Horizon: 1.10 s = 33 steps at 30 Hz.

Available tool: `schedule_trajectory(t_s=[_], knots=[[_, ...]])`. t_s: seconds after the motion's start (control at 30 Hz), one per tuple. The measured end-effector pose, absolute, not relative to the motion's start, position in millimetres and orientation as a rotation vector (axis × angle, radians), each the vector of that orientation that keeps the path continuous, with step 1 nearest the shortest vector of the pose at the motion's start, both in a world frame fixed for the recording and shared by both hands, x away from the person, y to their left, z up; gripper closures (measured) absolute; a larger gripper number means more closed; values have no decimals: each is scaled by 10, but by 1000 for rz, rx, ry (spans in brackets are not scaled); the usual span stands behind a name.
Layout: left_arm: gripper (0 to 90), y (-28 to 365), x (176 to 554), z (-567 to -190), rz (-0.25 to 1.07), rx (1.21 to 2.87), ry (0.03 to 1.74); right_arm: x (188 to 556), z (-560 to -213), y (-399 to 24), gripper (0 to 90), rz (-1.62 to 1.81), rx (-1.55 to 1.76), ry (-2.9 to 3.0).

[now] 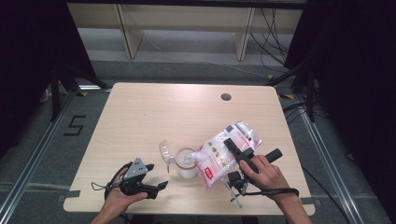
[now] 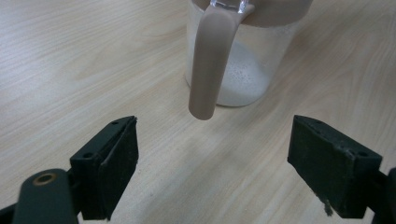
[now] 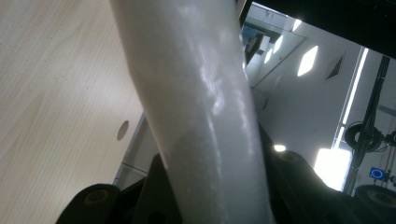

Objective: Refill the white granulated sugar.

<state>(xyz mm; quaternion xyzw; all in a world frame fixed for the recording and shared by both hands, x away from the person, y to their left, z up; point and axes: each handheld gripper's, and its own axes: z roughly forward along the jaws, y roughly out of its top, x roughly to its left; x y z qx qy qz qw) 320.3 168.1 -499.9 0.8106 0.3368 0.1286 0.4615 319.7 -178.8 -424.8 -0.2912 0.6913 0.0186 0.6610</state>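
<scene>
1. High view: the table is the biggest thing, a pale wood top. Near its front edge, right of the middle, the bag of white grains hangs tilted over the jar.
2. The bag is soft plastic and looks rather heavy with its filling, so I judge it will sag and can slip. A grip across the upper half, where it is now, seems right. Its long axis runs from upper right down to lower left, and the low corner points into the mouth of the jar.
3. The jar is clear and stiff, upright, with some white grains at the bottom. A brown handle faces the left gripper. Its open lid stands at the left side.
4. The right gripper is clenched on the bag; in the right gripper view the bag passes between its jaws.
5. The left gripper is released, jaws wide apart, near the jar but not touching.
</scene>
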Motion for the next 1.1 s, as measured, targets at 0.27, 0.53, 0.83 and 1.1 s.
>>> schedule_trajectory(t_s=[0.27, 0.53, 0.83, 1.1], knots=[[159, 1680, 3203, -5000, 317, 1992, 828, 3194, -4243, -1787, 749, 35, -657, 1574], [159, 1682, 3203, -5000, 317, 1995, 828, 3192, -4244, -1790, 749, 37, -655, 1576], [159, 1681, 3202, -5000, 317, 1996, 828, 3196, -4238, -1786, 751, 37, -668, 1570], [159, 1683, 3202, -4999, 319, 1995, 828, 3196, -4238, -1785, 752, 39, -671, 1569]])
